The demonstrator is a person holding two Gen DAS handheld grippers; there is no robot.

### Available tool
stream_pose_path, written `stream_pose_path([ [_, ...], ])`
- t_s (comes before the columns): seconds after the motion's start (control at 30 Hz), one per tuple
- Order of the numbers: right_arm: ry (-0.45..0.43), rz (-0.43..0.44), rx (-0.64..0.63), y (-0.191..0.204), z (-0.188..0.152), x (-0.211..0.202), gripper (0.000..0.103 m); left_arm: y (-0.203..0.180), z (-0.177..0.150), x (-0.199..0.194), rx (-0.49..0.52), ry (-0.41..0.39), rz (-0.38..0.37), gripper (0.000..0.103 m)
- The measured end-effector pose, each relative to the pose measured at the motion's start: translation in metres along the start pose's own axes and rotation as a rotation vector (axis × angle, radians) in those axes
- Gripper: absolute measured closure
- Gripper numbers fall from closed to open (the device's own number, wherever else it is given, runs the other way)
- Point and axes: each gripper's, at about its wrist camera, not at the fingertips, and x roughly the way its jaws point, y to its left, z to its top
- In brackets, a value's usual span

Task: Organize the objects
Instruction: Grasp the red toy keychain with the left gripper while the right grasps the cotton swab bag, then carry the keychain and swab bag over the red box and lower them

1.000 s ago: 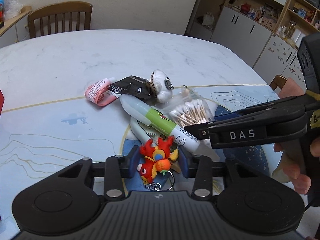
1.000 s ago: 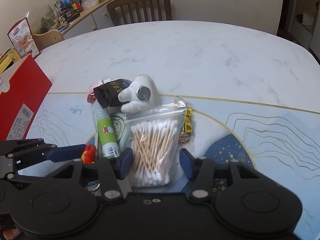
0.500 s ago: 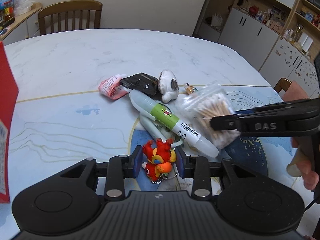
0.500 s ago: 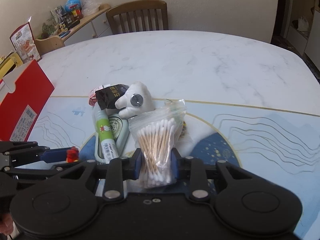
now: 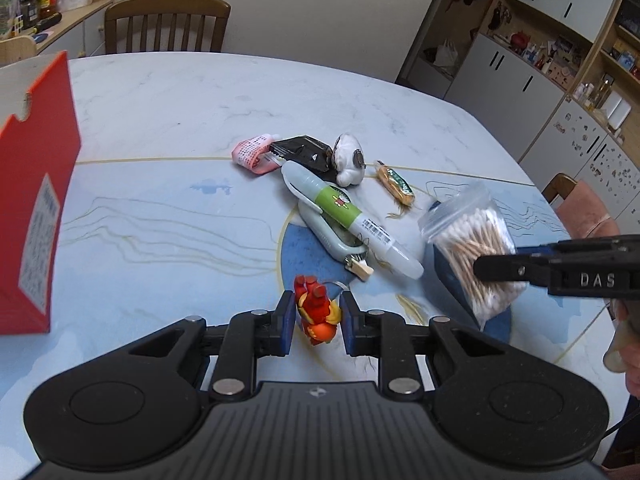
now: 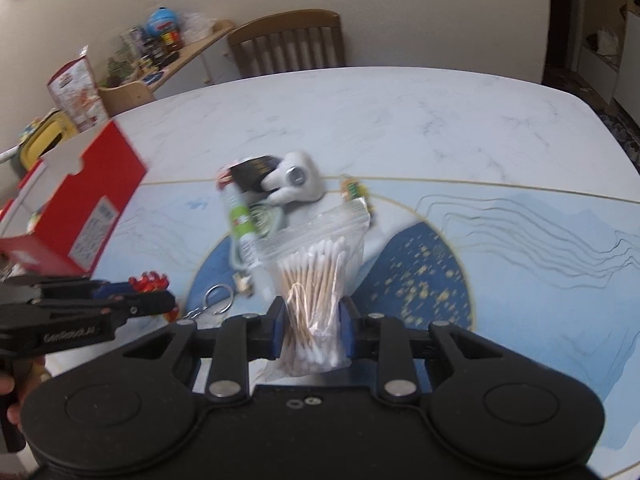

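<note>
My left gripper [image 5: 316, 322] is shut on a red and orange toy keychain [image 5: 317, 312] and holds it above the table; it also shows in the right wrist view [image 6: 148, 282], with its key ring [image 6: 218, 298] hanging down. My right gripper [image 6: 313, 330] is shut on a clear zip bag of cotton swabs [image 6: 314, 280], lifted off the table, also seen in the left wrist view [image 5: 472, 246]. A pile stays on the table: a green-labelled white tube [image 5: 348, 218], a pale green case [image 5: 330, 232], a white plush [image 5: 349, 158], a black packet [image 5: 304, 152], a pink packet [image 5: 252, 154].
An open red cardboard box [image 5: 34, 200] stands at the left of the table, also in the right wrist view [image 6: 76, 208]. A small yellow-green snack bar [image 5: 394, 182] lies by the plush. A wooden chair [image 5: 164, 22] stands behind the marble table [image 5: 180, 92]. Cabinets at right.
Both grippers have lifted and pulled back from the pile. The right one closed on the cotton swab bag and raised it. The left one carries the keychain up; the red box has come into view.
</note>
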Motion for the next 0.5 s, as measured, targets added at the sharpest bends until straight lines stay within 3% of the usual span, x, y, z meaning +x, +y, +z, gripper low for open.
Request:
stream_pose_path([
  [0.5, -0.047, 0.06, -0.084, 0.065, 0.008, -0.034, 0.077, 0.023, 0.001, -0.07, -0.038, -0.04, 0.021, 0.081],
])
